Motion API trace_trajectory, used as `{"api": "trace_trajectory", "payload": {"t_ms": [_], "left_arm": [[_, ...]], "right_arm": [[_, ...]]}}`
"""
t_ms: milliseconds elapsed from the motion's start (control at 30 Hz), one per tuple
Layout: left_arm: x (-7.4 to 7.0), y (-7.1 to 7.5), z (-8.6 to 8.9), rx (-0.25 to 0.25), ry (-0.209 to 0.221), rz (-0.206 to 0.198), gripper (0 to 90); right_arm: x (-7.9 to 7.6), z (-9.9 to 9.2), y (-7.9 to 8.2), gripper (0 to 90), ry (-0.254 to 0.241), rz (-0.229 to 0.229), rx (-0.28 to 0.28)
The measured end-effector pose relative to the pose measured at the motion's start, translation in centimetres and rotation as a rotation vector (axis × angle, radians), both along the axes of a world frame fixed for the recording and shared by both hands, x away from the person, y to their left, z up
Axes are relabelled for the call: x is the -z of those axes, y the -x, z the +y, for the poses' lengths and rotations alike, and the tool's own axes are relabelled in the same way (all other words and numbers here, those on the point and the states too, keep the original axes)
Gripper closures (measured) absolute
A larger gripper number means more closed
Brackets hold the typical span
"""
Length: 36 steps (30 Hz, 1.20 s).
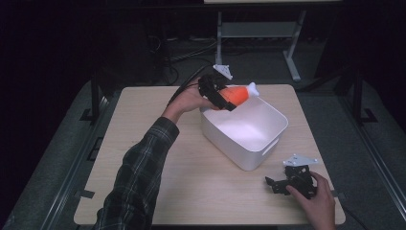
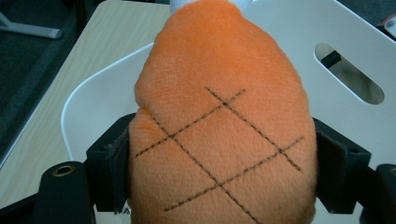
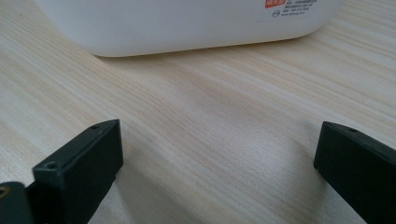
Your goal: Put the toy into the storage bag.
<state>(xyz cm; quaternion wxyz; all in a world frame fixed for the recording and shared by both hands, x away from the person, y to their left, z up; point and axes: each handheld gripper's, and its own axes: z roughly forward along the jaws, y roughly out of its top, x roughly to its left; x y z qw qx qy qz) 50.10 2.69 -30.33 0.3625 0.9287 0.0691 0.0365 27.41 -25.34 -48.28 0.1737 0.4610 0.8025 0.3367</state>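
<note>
Clamping left gripper (image 1: 225,98) around orange plush (image 2: 219,130), perhaps a drumstick, stitching visible close-up; right gripper (image 3: 219,158) wide, empty.

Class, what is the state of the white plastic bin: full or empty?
Empty. The high view shows the white plastic bin's bare inside; the orange plush drumstick hangs at its far rim, clamped in the left tongs.

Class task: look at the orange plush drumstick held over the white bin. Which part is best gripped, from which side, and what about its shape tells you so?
Probably the fat orange body of the drumstick, with one jaw on each flank, as the left gripper has it now. That part is wide, soft and rounded, so it gives under the pads. The white bone end is narrow and would likely slip or swing. The bin lies below.
</note>
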Motion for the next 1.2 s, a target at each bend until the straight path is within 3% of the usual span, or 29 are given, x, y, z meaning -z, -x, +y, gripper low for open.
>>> {"api": "trace_trajectory", "payload": {"t_ms": [167, 467, 767, 1100, 1200], "left_arm": [[0.6, -0.2, -1.0, 0.02, 0.002, 0.011, 20.4], [1.9, -0.2, -2.0, 0.055, -0.041, 0.015, 19.6], [2.7, -0.5, -2.1, 0.059, -0.083, 0.022, 18.6], [2.8, -0.6, -2.0, 0.05, -0.099, 0.01, 14.8], [2.7, -0.6, -1.8, 0.044, -0.084, 0.012, 13.8]], "right_arm": [[0.0, 0.0, 0.0, 0.7, 0.0, 0.0, 0.0], [0.0, 0.0, 0.0, 0.7, 0.001, -0.001, -0.001], [0.0, 0.0, 0.0, 0.7, 0.0, -0.001, 0.0], [0.0, 0.0, 0.0, 0.7, 0.001, -0.001, 0.0], [0.0, 0.0, 0.0, 0.7, 0.001, -0.001, 0.0]]}}
